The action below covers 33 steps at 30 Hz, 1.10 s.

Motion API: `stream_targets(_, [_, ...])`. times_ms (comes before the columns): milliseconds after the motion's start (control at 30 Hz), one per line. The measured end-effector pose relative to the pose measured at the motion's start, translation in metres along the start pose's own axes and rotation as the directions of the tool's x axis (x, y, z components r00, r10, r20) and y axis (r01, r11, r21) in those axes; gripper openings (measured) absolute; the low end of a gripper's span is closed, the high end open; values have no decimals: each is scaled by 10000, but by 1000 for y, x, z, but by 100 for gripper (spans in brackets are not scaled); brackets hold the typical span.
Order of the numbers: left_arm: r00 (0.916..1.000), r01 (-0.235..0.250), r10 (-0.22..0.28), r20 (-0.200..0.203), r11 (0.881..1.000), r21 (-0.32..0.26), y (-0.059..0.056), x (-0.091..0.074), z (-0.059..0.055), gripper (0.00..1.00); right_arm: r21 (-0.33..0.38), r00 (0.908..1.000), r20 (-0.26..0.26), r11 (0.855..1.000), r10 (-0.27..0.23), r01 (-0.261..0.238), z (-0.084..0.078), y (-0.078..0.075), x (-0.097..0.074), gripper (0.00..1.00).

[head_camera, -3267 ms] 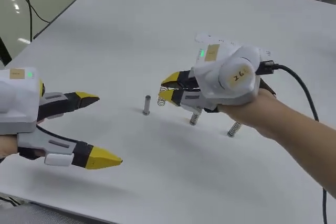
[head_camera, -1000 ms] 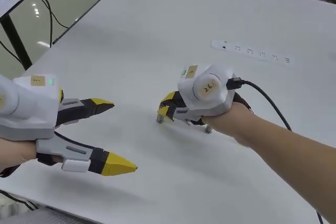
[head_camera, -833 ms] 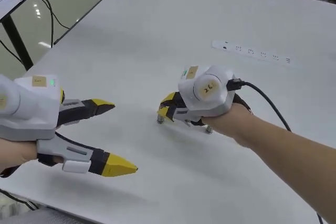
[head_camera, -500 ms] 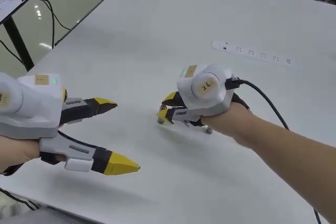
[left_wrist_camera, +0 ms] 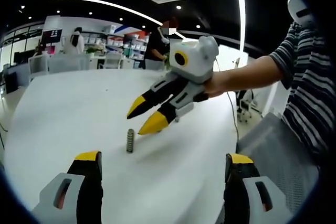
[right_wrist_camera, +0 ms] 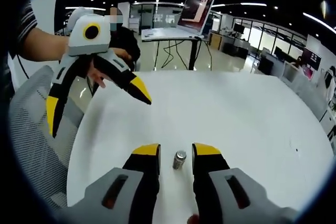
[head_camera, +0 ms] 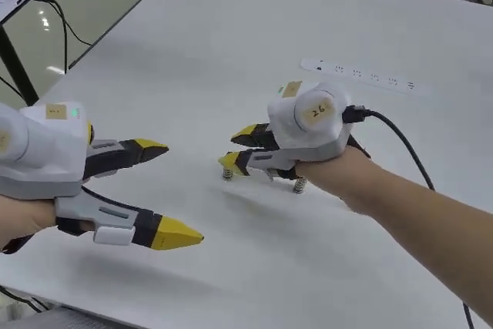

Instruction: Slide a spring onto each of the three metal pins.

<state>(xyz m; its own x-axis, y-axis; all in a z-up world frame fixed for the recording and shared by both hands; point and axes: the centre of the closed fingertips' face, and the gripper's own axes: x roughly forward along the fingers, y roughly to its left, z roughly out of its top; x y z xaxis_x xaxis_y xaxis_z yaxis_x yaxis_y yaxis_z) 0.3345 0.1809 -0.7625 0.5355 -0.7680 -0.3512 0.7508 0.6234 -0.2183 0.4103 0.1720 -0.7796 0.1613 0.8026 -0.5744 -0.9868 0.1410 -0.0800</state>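
Right gripper (head_camera: 237,149) is released, its jaws slightly parted on either side of the spring-covered pin (head_camera: 228,174) on the white table (head_camera: 192,28), seemingly because that one is finished. Another sprung pin (head_camera: 299,184) stands under its body. Left gripper (head_camera: 169,190) waits wide open, well apart.

Pin one (head_camera: 228,174) stands upright on the white table (head_camera: 231,52). A grey coil spring (left_wrist_camera: 129,141) is seated round its shaft, running from the base almost to the top. Its silvery cap (right_wrist_camera: 179,159) shows bare above the coils. It stands between the yellow tips of the right hand-held gripper (right_wrist_camera: 176,149), with a gap to each jaw. Pin two (head_camera: 299,184), also upright and wrapped in coils, stands near the first, beneath that gripper's body.
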Motion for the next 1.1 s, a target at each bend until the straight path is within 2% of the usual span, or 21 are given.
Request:
stream_targets(67, [10000,17,-17,8,10000,4,0,1,1,94,85,10000,69,10000,-20,19,0,1,-3,24])
stream_targets(233, [10000,22,-22,22,10000,68,0,3,4,95,631,9978,655,9980,-141,99,3,3,-18,32])
stream_targets(500, [10000,44,-45,84,9999,126,1,8,9,95,1182,9864,1577,9926,-470,284,2,7,-49,43])
stream_targets(733, [9993,163,-168,320,9997,182,-2,15,18,97,1701,9711,2049,9815,-1226,880,-11,4,-77,55])
stream_targets(933, [9992,282,-289,286,9993,240,-5,20,18,98,1941,9650,1982,9719,-1718,1332,-35,7,-101,68])
stream_targets(1100, [9991,330,-338,264,9990,299,-7,21,19,98,2581,9414,2300,9481,-2468,1855,-49,8,-127,82])
